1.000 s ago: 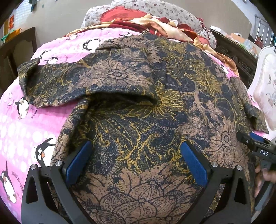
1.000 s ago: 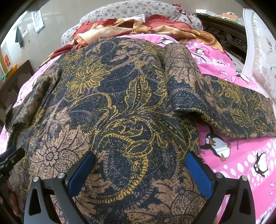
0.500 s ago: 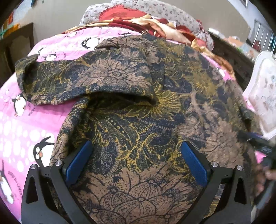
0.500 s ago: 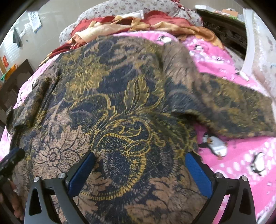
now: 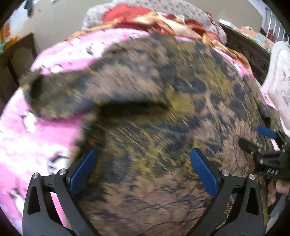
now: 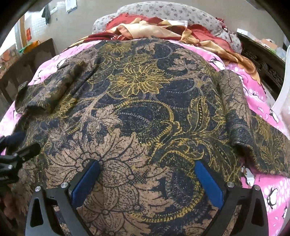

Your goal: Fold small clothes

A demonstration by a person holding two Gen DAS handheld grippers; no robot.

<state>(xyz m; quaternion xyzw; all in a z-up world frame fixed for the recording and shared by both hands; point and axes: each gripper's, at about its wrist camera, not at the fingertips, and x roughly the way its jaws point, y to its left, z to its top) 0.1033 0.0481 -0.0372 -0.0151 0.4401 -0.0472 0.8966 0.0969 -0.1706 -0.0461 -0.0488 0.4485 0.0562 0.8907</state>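
A dark blue, brown and gold flower-patterned garment [image 6: 145, 112] lies spread on a pink penguin-print bedsheet [image 6: 271, 196]. One sleeve [image 6: 262, 143] reaches right, the other sleeve [image 6: 49, 94] bunches at the left. My right gripper [image 6: 147, 179] stands open low over the garment's near part, nothing between its blue pads [image 6: 208, 183]. The left wrist view is motion-blurred; there the left gripper [image 5: 143, 167] is open over the same garment [image 5: 154, 112], its folded sleeve [image 5: 59, 94] to the left. Each gripper shows at the edge of the other's view: right gripper [image 5: 266, 145], left gripper [image 6: 16, 150].
A heap of red and cream cloth [image 6: 163, 30] and a grey spotted pillow [image 6: 172, 12] lie at the bed's head. Dark carved wood [image 6: 262, 59] runs along the right side, with a white cushioned piece [image 5: 279, 81] beside it. A dark wooden table [image 6: 27, 61] stands at the left.
Both grippers have shifted over the garment, still open. The left view has swung and gone blurred; the right view now shows more of the garment's left sleeve and the other gripper higher up.
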